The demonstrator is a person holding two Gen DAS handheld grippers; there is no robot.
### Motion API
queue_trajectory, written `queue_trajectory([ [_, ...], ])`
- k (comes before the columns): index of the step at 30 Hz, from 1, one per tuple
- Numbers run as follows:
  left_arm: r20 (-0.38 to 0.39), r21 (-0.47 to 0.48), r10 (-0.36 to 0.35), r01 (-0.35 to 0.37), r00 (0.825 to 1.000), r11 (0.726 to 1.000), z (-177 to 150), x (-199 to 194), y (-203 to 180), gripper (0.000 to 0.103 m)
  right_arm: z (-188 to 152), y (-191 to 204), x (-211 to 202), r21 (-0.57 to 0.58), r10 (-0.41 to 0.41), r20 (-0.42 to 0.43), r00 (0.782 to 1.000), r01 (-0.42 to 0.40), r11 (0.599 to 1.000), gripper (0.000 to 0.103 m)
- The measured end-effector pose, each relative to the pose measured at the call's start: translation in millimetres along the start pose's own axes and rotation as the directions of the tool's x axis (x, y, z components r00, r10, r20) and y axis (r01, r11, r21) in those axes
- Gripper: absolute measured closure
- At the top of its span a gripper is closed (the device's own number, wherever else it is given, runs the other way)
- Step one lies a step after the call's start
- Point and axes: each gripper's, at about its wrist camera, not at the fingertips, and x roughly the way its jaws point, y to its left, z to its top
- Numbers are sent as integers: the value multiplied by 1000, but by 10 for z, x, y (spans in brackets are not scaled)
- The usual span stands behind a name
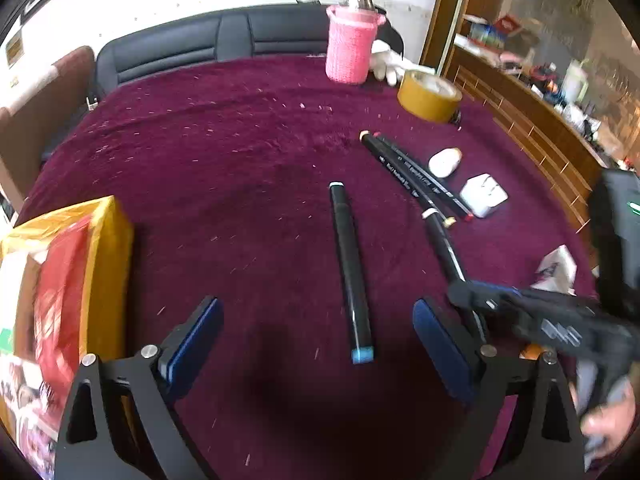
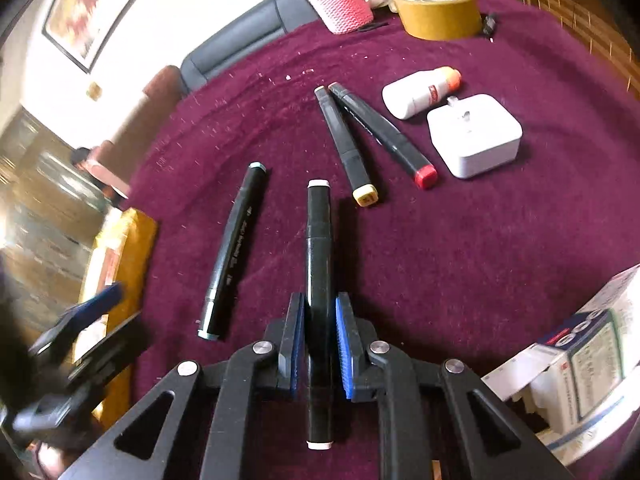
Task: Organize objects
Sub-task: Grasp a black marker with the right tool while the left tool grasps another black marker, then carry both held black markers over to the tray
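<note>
Right gripper (image 2: 319, 344) clamps the white-capped marker (image 2: 319, 264) lengthwise; left gripper (image 1: 316, 344), jaws apart, straddles the blue-capped marker (image 1: 352, 276), pointing toward 12 o'clock.

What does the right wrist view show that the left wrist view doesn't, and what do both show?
Only the right wrist view shows the right gripper shut on a white-capped marker end to end, plus the framed picture on the wall. Only the left wrist view shows the left gripper open above the blue-capped marker, and the cluttered shelf. Both show the pink holder, tape roll, white charger, red-capped marker and yellow box.
</note>
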Motion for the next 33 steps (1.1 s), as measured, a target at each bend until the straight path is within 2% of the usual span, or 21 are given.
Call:
queue_trajectory([
  [3, -3, 38, 11, -10, 1000, 999, 98, 202, -103, 9, -14, 12, 10, -19, 14, 17, 1000, -14, 1000, 87],
  [5, -21, 55, 14, -12, 1000, 998, 164, 348, -162, 16, -36, 34, 11, -34, 11, 27, 1000, -10, 999, 87],
  [7, -54, 79, 25, -21, 998, 997, 210, 511, -212, 45, -44, 36, 23, -35, 16, 28, 999, -15, 999, 87],
  [8, -60, 92, 42, -37, 997, 995, 215, 570, -229, 51, -37, 16, 29, -30, 23, 28, 999, -22, 999, 87],
  [10, -19, 135, 71, -67, 997, 989, 232, 570, -279, 66, -34, -11, 35, -20, 36, 27, 999, -35, 999, 87],
  [11, -18, 135, 63, -60, 998, 989, 238, 567, -281, 74, -30, -15, 35, -19, 39, 27, 999, -39, 999, 87],
  [12, -20, 130, 60, -56, 998, 990, 249, 563, -277, 88, -34, -19, 36, -17, 41, 27, 999, -41, 999, 87],
  [16, -25, 141, 69, -65, 997, 988, 219, 511, -250, 89, -38, -27, 26, -22, 38, 32, 999, -37, 999, 87],
  [21, -2, 87, 40, -39, 999, 995, 129, 314, -110, 89, -45, 23, 31, -44, 18, 54, 998, -16, 999, 87],
  [27, 55, 72, 17, -21, 998, 997, -86, -112, 1, 89, -69, 85, 43, -75, -13, 80, 997, 19, 997, 87],
  [33, 113, 16, -40, 39, 993, 999, -356, -616, 229, 89, -76, 90, 40, -62, -21, 90, 996, 27, 998, 87],
])
